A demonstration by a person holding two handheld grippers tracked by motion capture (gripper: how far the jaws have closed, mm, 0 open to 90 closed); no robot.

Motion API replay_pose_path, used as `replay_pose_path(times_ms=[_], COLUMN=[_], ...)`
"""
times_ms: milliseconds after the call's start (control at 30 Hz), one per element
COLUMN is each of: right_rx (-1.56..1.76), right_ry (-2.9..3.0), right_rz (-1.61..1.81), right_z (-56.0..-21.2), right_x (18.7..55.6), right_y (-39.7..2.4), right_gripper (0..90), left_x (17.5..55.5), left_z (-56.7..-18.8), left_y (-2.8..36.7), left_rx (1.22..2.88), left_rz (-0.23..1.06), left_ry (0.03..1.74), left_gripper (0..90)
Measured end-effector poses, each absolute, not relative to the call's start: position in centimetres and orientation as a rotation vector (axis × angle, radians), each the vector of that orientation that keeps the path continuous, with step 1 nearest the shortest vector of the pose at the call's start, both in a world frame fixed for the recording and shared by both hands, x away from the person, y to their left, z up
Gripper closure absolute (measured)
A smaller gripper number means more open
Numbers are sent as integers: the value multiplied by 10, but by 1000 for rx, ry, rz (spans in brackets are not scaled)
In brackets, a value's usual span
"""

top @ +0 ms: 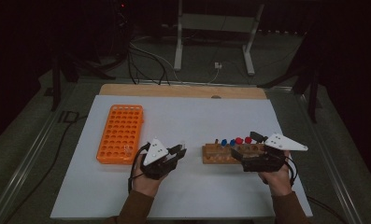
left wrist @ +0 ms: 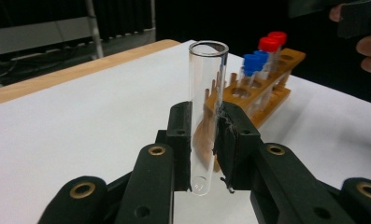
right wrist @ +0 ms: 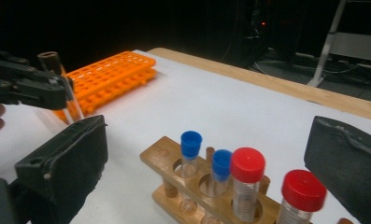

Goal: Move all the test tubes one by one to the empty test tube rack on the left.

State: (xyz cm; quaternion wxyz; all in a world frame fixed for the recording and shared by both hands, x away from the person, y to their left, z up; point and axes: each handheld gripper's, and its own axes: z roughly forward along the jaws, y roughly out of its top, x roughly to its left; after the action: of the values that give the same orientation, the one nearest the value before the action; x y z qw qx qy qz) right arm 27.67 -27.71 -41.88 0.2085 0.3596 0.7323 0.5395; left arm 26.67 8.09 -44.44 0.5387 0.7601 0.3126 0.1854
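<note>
A clear, uncapped test tube [left wrist: 206,116] is gripped upright between the closed jaws of the left tongs [top: 176,151], lifted off the white counter [top: 188,186] in the gap between the wooden rack [top: 220,154] and the orange rack [top: 121,133]. In the high view the tube is too faint to be made out at the tong tips; in the right gripper view it is seen at ten o'clock [right wrist: 57,74], in front of the orange rack [right wrist: 110,77].

The right tongs [top: 248,147] are held wide open over the wooden rack with nothing between the jaws. Two blue-capped tubes [right wrist: 191,154] and two red-capped tubes [right wrist: 246,182] are seated in that rack. The tube appears to have been drawn from the wooden rack and is judged to be on its way to the orange rack, so the pick is done and the carry and placing are left. One clear object seems to sit at the near edge of the orange rack [top: 127,149], though it cannot be identified.

Open counter is left between the two racks and along the six o'clock side, where both hands rest. The orange rack stands near the counter's nine o'clock edge, well apart from the wooden rack at three o'clock; a wooden strip [top: 183,91] borders the twelve o'clock side.
</note>
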Motion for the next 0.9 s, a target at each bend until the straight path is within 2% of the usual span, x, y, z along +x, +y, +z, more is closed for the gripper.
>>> replay_pose_path(times_ms=[900], right_rx=[1049], right_ry=[1987], right_rz=[1507], right_z=[-421], right_x=[276], right_y=[-288], right_gripper=[1], left_x=[262], left_z=[-418], left_y=[167], left_rx=[1759], left_rz=[592], left_ry=[875], left_gripper=[764])
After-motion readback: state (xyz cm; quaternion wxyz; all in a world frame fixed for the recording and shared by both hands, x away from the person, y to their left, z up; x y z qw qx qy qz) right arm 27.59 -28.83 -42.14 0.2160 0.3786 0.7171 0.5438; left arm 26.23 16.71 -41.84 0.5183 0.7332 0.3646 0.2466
